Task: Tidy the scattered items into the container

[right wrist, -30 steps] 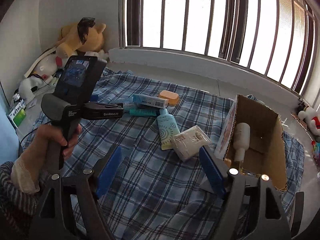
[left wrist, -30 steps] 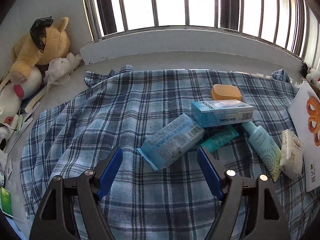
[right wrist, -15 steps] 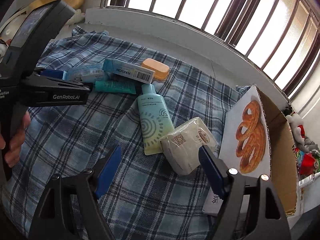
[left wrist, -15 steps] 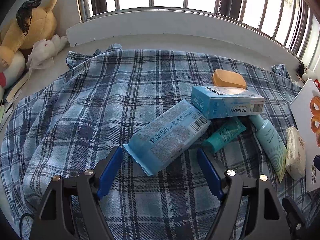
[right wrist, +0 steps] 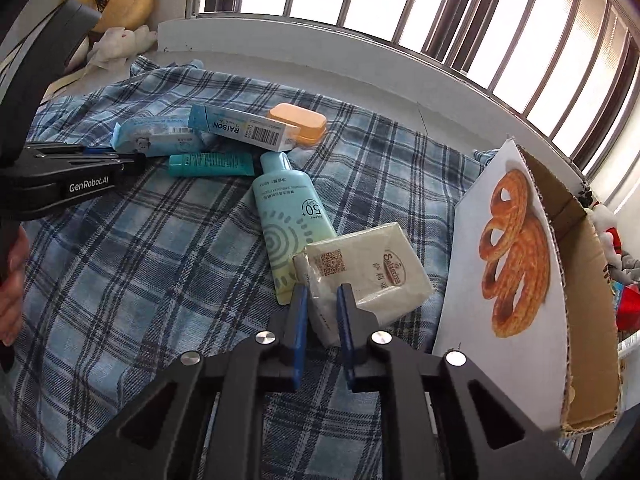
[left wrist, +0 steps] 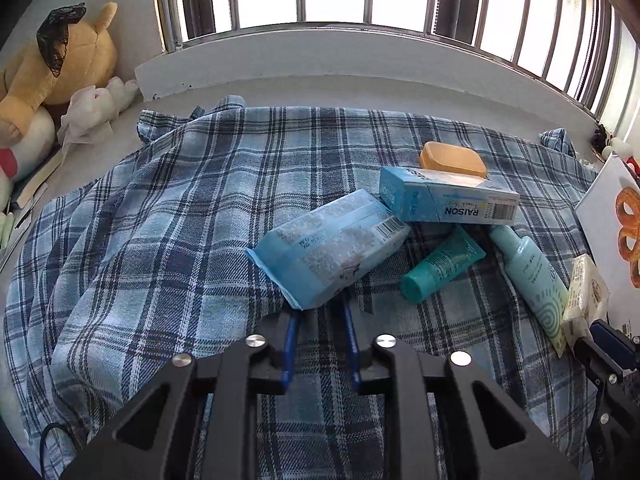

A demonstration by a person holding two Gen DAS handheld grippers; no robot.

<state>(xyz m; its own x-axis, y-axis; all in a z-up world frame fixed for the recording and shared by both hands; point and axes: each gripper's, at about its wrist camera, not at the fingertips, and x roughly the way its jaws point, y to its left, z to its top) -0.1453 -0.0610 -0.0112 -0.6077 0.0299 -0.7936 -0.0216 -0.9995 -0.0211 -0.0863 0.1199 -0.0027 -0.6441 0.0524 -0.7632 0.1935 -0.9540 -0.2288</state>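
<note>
My left gripper (left wrist: 318, 316) is shut on the near end of a light blue tissue pack (left wrist: 332, 248) lying on the plaid cloth. My right gripper (right wrist: 322, 304) is shut on the near corner of a white tissue pack (right wrist: 368, 272), which also shows in the left wrist view (left wrist: 584, 292). Beside them lie a blue RAISON box (left wrist: 448, 200), an orange soap case (left wrist: 452, 158), a teal tube (left wrist: 442, 268) and a pale green sunscreen bottle (right wrist: 288, 216). The cardboard box (right wrist: 580, 280) stands open at the right, its white flap showing pretzels.
The blue plaid cloth (left wrist: 160, 240) covers the surface under the barred window. Plush toys (left wrist: 52, 64) sit at the far left by the wall. More small toys (right wrist: 612, 236) lie behind the box at the right.
Both grippers moved forward and closed: the left onto the light blue tissue pack, the right onto the white tissue pack. They were open half a second ago.
</note>
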